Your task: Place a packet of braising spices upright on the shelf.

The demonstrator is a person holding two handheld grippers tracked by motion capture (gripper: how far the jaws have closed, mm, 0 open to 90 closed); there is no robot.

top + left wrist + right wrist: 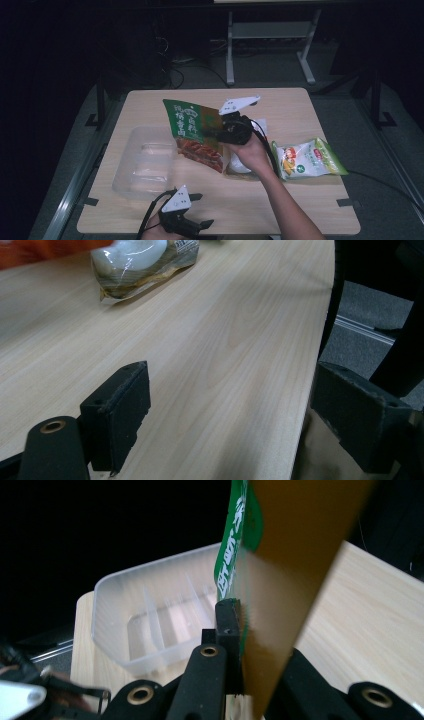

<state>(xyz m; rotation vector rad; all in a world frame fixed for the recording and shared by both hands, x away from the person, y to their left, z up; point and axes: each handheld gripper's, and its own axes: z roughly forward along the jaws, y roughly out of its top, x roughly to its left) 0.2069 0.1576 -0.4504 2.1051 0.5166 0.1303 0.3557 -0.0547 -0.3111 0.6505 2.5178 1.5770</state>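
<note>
My right gripper point(214, 131) is shut on the edge of a green and brown snack bag point(195, 132) and holds it up above the middle of the table. In the right gripper view the bag point(280, 590) stands clamped between the two black jaws point(243, 630), its green printed side to the left. A clear plastic tray point(145, 160) with dividers lies at the table's left, also seen behind the bag as the tray point(150, 615). My left gripper point(197, 210) rests open near the front edge, its pads point(120, 410) wide apart over bare wood.
A clear-wrapped packet with white contents point(239, 167) lies under the right hand, seen too as the packet point(140, 265). A white and green snack bag point(307, 159) lies at the right. The wooden table point(300, 210) ends at its curved front edge point(320, 340).
</note>
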